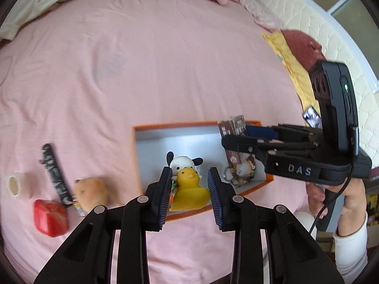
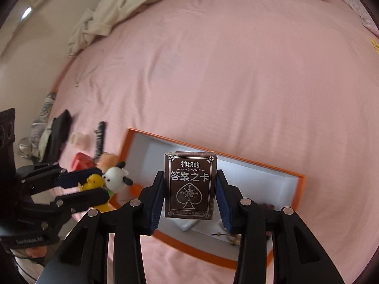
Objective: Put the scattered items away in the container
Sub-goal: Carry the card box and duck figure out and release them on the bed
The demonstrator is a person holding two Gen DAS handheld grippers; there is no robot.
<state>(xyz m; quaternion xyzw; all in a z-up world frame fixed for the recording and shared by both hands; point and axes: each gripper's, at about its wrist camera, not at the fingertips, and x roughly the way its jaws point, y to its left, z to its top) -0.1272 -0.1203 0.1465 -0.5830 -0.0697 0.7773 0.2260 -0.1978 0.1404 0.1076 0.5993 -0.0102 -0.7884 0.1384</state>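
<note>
Left wrist view
Hidden or unclear: the yellow duck [image 1: 189,193] covers the lower part of the white puppy figure [image 1: 183,162]; a green scrap beside the duck is too small to name. The beaded keyring [image 1: 239,171] in the box corner is partly behind the right gripper [image 1: 227,142], whose fingertips are blocked by its own body.
Left gripper [image 1: 190,197]: fingers parted, one blue pad on each side of the duck; the left pad looks in contact, a slight gap shows at the right pad, so a firm grip cannot be confirmed.
Duck position: between the fingers, over the near edge of the orange box [image 1: 189,125] with its white floor.
Card pack [image 1: 233,129]: upright at the box's far right corner.
Left on the bed [image 1: 142,59]: red packet [image 1: 49,216], black strip [image 1: 55,174], tape roll [image 1: 16,185], brown plush [image 1: 91,190], all outside the box to its left.

Right wrist view
Hidden or unclear: the pack blocks the middle of the box; beads near the right finger are blurred; the items at the far left are smeared.
Right gripper [image 2: 190,197]: fingers closed on the card pack [image 2: 190,185], pads against both narrow sides.
Pack position: upright, face to the camera, above the box [image 2: 279,170] interior.
Left gripper [image 2: 94,184]: its fingers lie above and below the duck [image 2: 92,182], the puppy figure [image 2: 116,177] just beside, at the box's left edge.
</note>
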